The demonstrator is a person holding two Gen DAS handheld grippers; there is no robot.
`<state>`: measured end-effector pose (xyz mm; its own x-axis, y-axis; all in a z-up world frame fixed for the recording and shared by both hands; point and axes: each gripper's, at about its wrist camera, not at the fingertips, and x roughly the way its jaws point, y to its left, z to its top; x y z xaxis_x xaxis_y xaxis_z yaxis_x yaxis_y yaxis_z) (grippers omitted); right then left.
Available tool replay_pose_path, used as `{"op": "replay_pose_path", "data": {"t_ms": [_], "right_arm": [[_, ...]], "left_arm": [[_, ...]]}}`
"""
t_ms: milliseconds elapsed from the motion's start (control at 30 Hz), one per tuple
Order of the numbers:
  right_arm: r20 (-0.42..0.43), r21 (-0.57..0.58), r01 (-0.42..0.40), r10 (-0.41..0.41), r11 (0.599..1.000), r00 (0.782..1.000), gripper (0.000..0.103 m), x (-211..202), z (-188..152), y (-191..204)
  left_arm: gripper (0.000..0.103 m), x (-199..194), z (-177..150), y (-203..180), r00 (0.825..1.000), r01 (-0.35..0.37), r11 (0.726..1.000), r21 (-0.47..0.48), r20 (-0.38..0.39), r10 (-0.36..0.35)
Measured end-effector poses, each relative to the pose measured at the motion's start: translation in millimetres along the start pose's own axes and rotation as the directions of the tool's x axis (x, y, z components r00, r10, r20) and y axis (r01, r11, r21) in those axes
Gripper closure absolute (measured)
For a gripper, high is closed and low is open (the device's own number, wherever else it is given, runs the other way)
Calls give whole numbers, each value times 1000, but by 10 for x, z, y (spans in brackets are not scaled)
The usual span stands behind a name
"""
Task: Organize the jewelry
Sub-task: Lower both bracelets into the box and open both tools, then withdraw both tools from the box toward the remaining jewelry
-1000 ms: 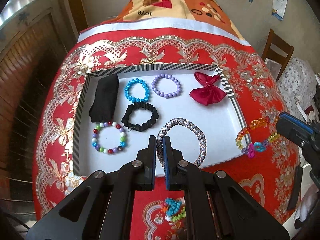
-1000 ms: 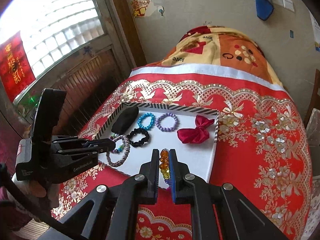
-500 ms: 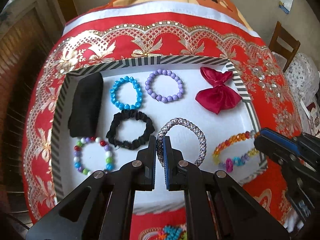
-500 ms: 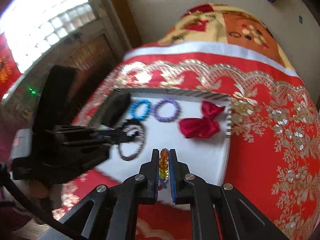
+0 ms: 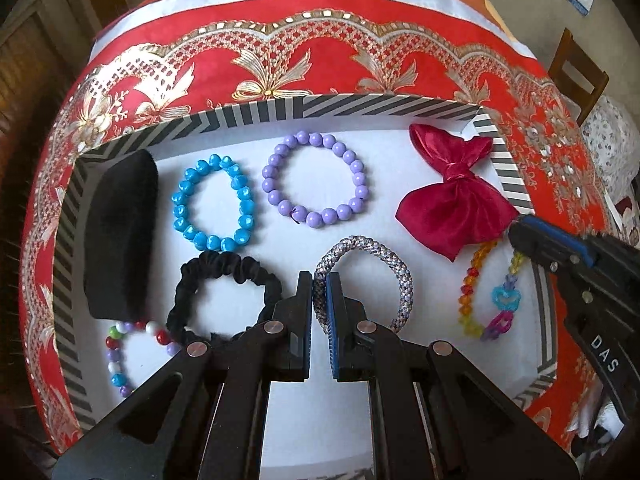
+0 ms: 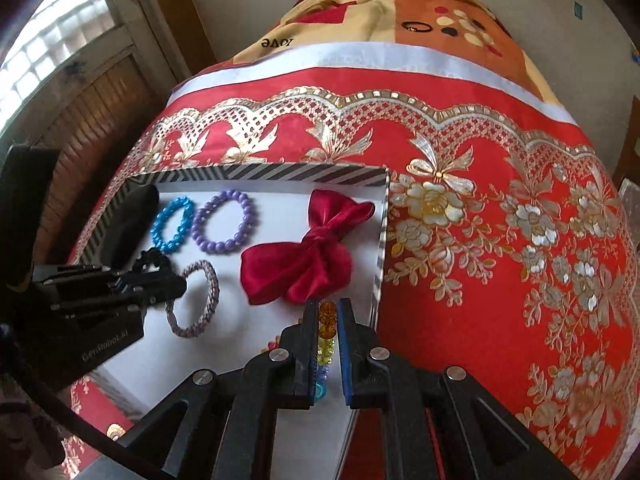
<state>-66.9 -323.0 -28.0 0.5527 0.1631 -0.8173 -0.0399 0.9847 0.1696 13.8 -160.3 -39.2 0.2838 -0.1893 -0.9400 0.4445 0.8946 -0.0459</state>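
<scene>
My left hand-held gripper (image 5: 319,280) is clamped on the braided bracelet (image 5: 376,252) over the tray (image 5: 360,110) middle — my right hand-held gripper (image 6: 328,312) pinches the rainbow bracelet (image 5: 476,280) at the tray's 3 o'clock edge, just below the red bow (image 5: 456,196).

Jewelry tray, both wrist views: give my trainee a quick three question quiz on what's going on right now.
1. True or false: the left tongs are shut on the grey braided bracelet.
2. Multiple choice: the rainbow bead bracelet in the right tongs is nearest which item? A) blue bead bracelet B) red satin bow C) black scrunchie
3. Fill in: the purple bead bracelet lies inside the striped-rim ____.

Key: 1 true; 2 B; 3 tray.
</scene>
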Motion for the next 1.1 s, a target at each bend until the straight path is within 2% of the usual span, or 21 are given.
{"op": "replay_pose_path", "data": {"t_ms": [200, 400, 467, 500, 533, 567, 633, 1100], "right_arm": [[12, -20, 45, -45, 999, 999, 95, 135, 96, 28], [-15, -30, 18, -19, 999, 1000, 95, 189, 54, 67], [-14, -30, 22, -22, 999, 1000, 95, 180, 38, 79], [-14, -30, 24, -25, 999, 1000, 94, 170, 32, 85], [-14, -28, 23, -24, 999, 1000, 89, 163, 28, 89], [-13, -26, 20, -21, 999, 1000, 79, 155, 26, 92], [-7, -20, -6, 6, 1000, 1000, 74, 119, 16, 110], [53, 10, -37, 36, 999, 998, 71, -251, -100, 183]], "left_arm": [[98, 52, 24, 18, 1000, -16, 1000, -6, -5, 16], [96, 70, 29, -3, 999, -36, 999, -5, -2, 36], [86, 71, 28, -9, 999, -37, 999, -8, -3, 37], [76, 73, 29, -13, 999, -32, 999, -10, -3, 32], [69, 71, 28, -12, 1000, -21, 1000, -12, -3, 21], [67, 79, 34, -18, 1000, -16, 1000, -14, -2, 16], [67, 74, 24, -23, 1000, -18, 1000, -14, -1, 18], [65, -245, -119, 7, 998, -37, 999, -22, 46, 38]]}}
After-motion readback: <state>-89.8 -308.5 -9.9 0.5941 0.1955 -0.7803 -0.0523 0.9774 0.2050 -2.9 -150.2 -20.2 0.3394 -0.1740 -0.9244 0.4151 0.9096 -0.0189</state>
